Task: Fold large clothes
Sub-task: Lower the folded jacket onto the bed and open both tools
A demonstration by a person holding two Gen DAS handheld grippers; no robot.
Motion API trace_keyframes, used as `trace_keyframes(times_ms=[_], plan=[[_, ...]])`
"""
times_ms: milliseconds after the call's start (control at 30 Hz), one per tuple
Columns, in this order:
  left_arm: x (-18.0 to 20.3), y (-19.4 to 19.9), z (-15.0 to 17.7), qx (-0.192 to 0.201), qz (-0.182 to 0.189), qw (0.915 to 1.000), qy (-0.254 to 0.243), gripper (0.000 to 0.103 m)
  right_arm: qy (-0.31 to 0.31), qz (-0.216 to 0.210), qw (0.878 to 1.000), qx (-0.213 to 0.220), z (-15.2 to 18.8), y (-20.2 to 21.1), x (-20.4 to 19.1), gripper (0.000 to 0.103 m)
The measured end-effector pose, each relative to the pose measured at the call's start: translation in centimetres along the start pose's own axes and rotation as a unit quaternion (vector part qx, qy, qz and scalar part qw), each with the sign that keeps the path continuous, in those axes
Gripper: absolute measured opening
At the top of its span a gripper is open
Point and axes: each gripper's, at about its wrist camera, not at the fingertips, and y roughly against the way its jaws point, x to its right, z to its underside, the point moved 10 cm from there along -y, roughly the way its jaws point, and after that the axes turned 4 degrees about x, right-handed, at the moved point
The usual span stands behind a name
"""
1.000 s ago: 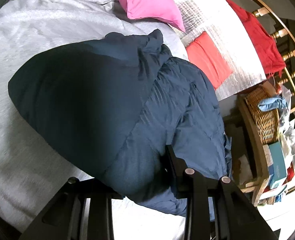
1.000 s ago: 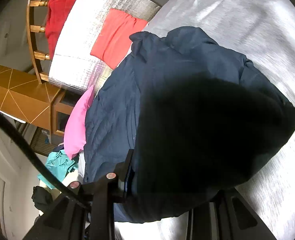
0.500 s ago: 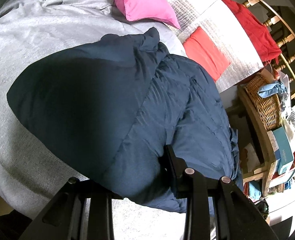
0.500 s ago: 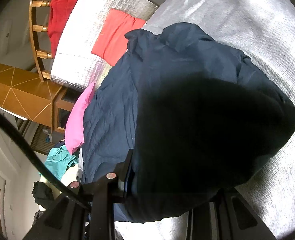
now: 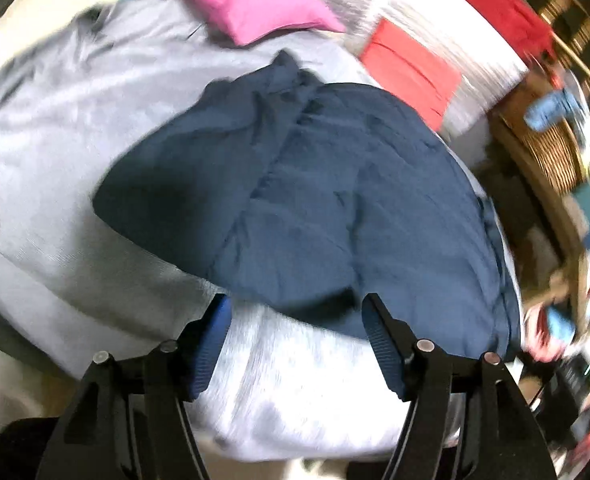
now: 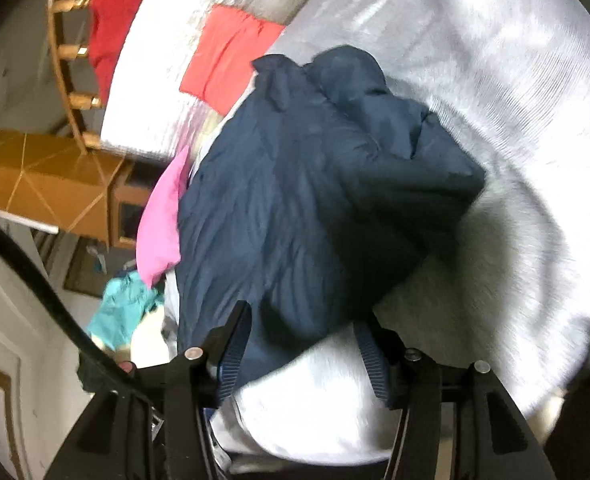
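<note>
So the navy padded jacket (image 5: 335, 208) is lying folded over on the grey bedcover (image 5: 67, 128), near the edge of the bed closest to the person, with its collar end pointing away toward the pink pillow (image 5: 251, 4). One half is resting on top of the other, which is why a darker layer is sitting across the left part of the bundle in the left wrist view. The left gripper (image 5: 295, 344) is hovering just short of the jacket's near hem with its jaws spread wide and nothing between the blue ribbed pads (image 5: 211, 344); only bedcover is showing in the gap. The right gripper (image 6: 301, 354) is sitting right at the jacket's near edge, jaws likewise parted, and a lobe of navy fabric is hanging into the space between them without being pinched, as far as I can judge through the blur. Both views are smeared, so the hands are probably in motion. I'm guessing the fold is laid and the grippers are open because the cloth needs no holding now. Beyond the jacket a silver mat (image 6: 167, 64) is carrying a coral garment (image 6: 231, 56), and a wicker basket (image 5: 551, 152) is standing off to the right. The puffy filling is likely to spring the fold open, so pressing it flat looks like the next sensible move.
</note>
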Motion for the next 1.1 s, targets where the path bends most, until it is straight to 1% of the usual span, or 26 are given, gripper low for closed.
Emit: trace_keyframes(times_ms=[67,133,167,233,267,300,333,367,433,467,500,533,567,600,633,667,767,867,933,967,1000,1067,1100], plan=[[0.9,1.4,-0.6,0.014,-0.009,0.9993,-0.032,0.069,0.029,0.003,1.000,0.001,0.1,1.7,-1.0,0.057],[1.8,2.7,-2.4,0.045,-0.018,0.9972,-0.056,0.074,0.063,-0.004,0.998,0.016,-0.6,3.4,-2.7,0.057],[2.1,3.0,-3.2,0.058,-0.028,0.9957,-0.066,0.075,0.077,-0.006,0.997,0.024,-0.9,3.7,-3.5,0.057],[2.2,3.1,-5.1,0.081,-0.071,0.9897,-0.095,0.076,0.130,-0.004,0.990,0.051,-2.3,4.4,-5.9,0.057],[2.1,2.9,-5.7,0.085,-0.087,0.9872,-0.103,0.076,0.150,0.004,0.987,0.060,-2.7,4.3,-6.7,0.051],[2.1,2.5,-6.5,0.087,-0.101,0.9847,-0.112,0.076,0.168,0.010,0.984,0.064,-3.1,4.0,-7.4,0.042],[2.0,2.0,-7.2,0.087,-0.110,0.9829,-0.119,0.076,0.193,0.019,0.979,0.062,-3.5,3.2,-8.1,0.039],[1.6,1.1,-7.8,0.082,-0.128,0.9807,-0.123,0.076,0.206,0.032,0.976,0.062,-3.9,2.7,-8.2,0.039],[0.5,-0.1,-8.5,0.075,-0.152,0.9777,-0.124,0.076,0.223,0.062,0.971,0.067,-4.8,1.1,-8.0,0.039],[0.3,-0.9,-8.7,0.072,-0.158,0.9769,-0.124,0.076,0.225,0.069,0.970,0.065,-5.1,0.5,-7.9,0.039],[-0.2,-2.0,-8.7,0.063,-0.167,0.9760,-0.124,0.076,0.228,0.087,0.968,0.062,-5.5,-0.4,-7.2,0.039],[-0.9,-2.9,-8.3,0.051,-0.177,0.9750,-0.124,0.076,0.230,0.116,0.965,0.055,-6.0,-1.7,-6.2,0.039],[-1.6,-4.4,-7.9,0.035,-0.188,0.9735,-0.125,0.076,0.227,0.134,0.964,0.042,-6.1,-2.6,-4.9,0.039],[-2.1,-5.4,-7.5,0.029,-0.194,0.9719,-0.131,0.082,0.214,0.154,0.965,0.008,-5.9,-4.5,-3.1,0.035],[-2.4,-6.3,-7.2,0.034,-0.201,0.9686,-0.142,0.089,0.206,0.156,0.966,-0.005,-5.7,-5.5,-2.0,0.033],[-2.6,-6.6,-7.3,0.048,-0.209,0.9650,-0.151,0.092,0.202,0.155,0.967,-0.006,-5.8,-5.9,-1.7,0.033],[-2.6,-6.2,-7.7,0.046,-0.211,0.9643,-0.153,0.092,0.218,0.163,0.962,-0.003,-5.7,-5.7,-2.0,0.034],[-2.1,-5.0,-8.2,0.063,-0.217,0.9600,-0.165,0.092,0.217,0.164,0.962,0.009,-5.6,-4.8,-2.3,0.034],[-1.2,-3.4,-8.6,0.085,-0.219,0.9562,-0.175,0.092,0.227,0.163,0.960,0.027,-5.5,-3.6,-3.0,0.040],[-0.7,-2.4,-8.8,0.100,-0.221,0.9534,-0.180,0.092,0.231,0.162,0.959,0.036,-5.4,-3.1,-3.3,0.048],[-0.2,-1.4,-9.0,0.115,-0.223,0.9505,-0.183,0.092,0.234,0.159,0.958,0.044,-5.2,-2.5,-3.6,0.053],[0.7,0.9,-9.3,0.142,-0.224,0.9463,-0.185,0.092,0.240,0.152,0.957,0.059,-4.9,-1.1,-4.4,0.054],[1.1,1.9,-9.3,0.151,-0.220,0.9460,-0.184,0.092,0.245,0.150,0.955,0.069,-4.7,-0.3,-4.9,0.054]])
